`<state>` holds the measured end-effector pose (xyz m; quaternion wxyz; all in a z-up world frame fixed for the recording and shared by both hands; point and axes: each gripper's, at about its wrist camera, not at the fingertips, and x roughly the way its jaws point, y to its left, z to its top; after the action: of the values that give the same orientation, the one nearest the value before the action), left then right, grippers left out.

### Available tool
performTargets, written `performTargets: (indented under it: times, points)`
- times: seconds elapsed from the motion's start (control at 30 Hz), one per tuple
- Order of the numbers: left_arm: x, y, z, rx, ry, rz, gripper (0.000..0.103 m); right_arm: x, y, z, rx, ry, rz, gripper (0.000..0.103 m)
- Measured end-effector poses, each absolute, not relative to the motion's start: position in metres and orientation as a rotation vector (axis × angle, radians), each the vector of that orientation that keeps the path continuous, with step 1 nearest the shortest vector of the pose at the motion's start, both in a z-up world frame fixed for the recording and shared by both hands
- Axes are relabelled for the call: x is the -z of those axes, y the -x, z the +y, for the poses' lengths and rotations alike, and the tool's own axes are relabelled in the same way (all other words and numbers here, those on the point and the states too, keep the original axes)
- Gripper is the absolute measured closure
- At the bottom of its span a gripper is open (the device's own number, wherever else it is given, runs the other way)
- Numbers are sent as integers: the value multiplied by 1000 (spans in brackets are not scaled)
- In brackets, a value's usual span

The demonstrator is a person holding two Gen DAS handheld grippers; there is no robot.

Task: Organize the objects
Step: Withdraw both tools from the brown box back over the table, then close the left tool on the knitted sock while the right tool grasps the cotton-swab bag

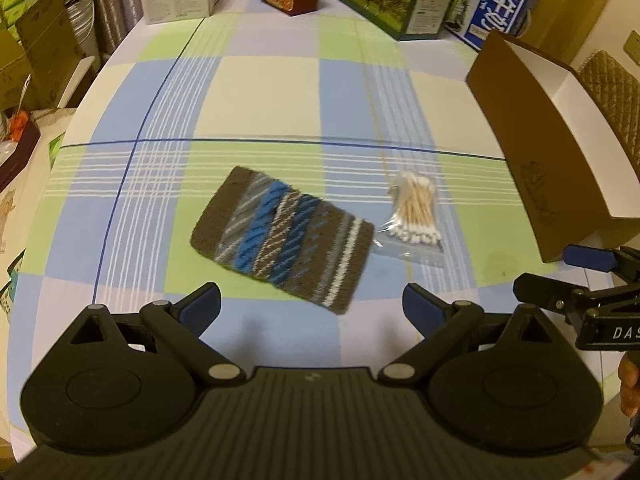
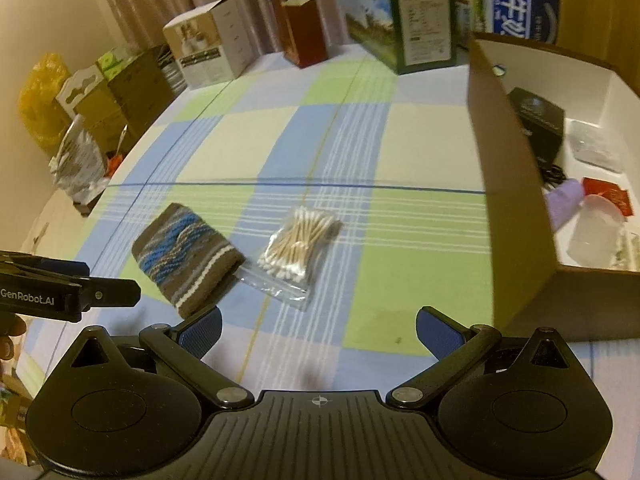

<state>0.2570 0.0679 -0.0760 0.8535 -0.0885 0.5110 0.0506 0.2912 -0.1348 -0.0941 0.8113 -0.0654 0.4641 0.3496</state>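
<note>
A knitted brown, blue and grey striped pouch [image 1: 282, 236] lies flat on the checked tablecloth, just ahead of my left gripper [image 1: 312, 308], which is open and empty. A clear bag of cotton swabs [image 1: 416, 214] lies right beside the pouch. In the right wrist view the pouch [image 2: 188, 258] and the swab bag [image 2: 296, 250] lie ahead and left of my right gripper [image 2: 319, 330], which is open and empty. A brown open box [image 2: 516, 184] with a white inside stands at the right and holds several items.
Cartons and boxes line the table's far edge: a white box [image 2: 212, 44], a dark red box [image 2: 304, 28], a green box [image 2: 424, 24] and a blue carton [image 2: 520, 0]. The brown box also shows in the left wrist view [image 1: 536, 152]. Clutter stands beyond the table's left edge.
</note>
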Motion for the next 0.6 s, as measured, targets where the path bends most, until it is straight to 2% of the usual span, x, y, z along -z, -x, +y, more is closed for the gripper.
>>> performTargets:
  times: [0.33, 0.47, 0.6]
  points:
    - [100, -269, 82, -142, 203, 1109, 7, 110, -307, -114, -733, 128, 1015, 3]
    - [111, -277, 86, -152, 219, 1130, 7, 117, -315, -106, -737, 119, 1031, 10]
    - [121, -285, 91, -160, 270, 1145, 7, 123, -322, -101, -729, 116, 1053, 10]
